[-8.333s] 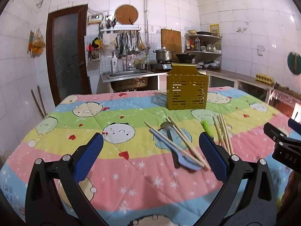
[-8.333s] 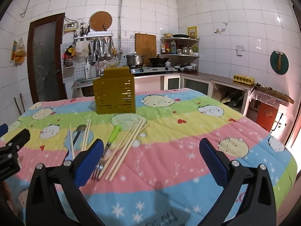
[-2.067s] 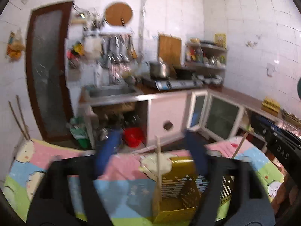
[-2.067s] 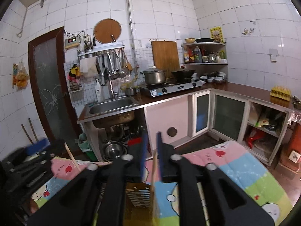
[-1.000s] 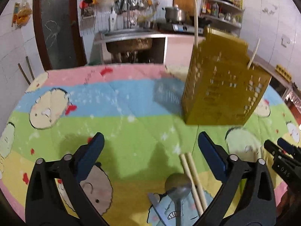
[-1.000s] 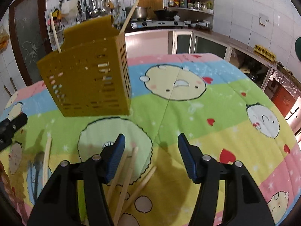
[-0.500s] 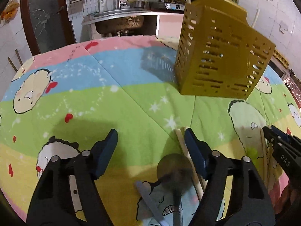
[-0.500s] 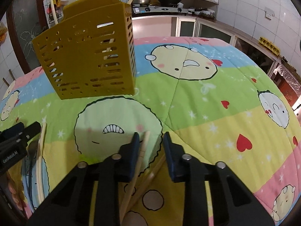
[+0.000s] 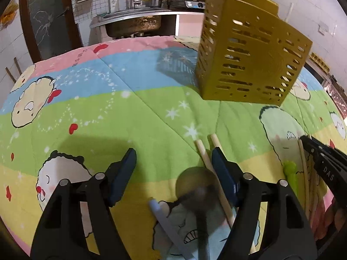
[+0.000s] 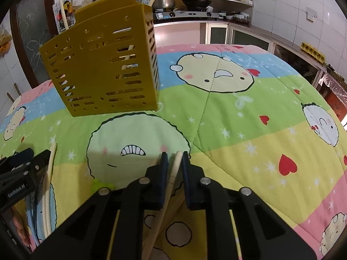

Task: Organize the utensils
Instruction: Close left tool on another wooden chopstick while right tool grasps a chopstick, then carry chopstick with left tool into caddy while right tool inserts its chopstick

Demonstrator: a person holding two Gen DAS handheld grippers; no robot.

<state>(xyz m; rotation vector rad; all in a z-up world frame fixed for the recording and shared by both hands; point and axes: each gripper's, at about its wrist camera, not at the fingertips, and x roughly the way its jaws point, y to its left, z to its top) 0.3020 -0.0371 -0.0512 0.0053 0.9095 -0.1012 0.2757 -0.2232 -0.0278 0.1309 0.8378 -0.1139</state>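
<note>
Left wrist view: left gripper (image 9: 173, 164) is hovering with fingers spread, nothing pinched; the dark spoon (image 9: 196, 189) is lying between them, bowl toward the tips, handle running back under the camera, so its long axis is roughly in line with the fingers. Two chopsticks (image 9: 206, 162) are sitting against the right-hand finger, also running near-lengthwise. The gold utensil holder (image 9: 249, 60) is standing further up the worktop (image 9: 130, 112), off to the right, with chopsticks already poking out. This view is also showing the green-handled utensil (image 9: 289, 170) beside the other tool. Right wrist view: right gripper (image 10: 174, 159) fingers are closing on a single chopstick (image 10: 173, 173) that is sitting between the pads, its axis along the fingers, tip pointing at the holder (image 10: 102, 65). Whether the pads are already touching it, I can't tell. Only this view is showing that pick; only the left view is showing the spoon clearly.
</note>
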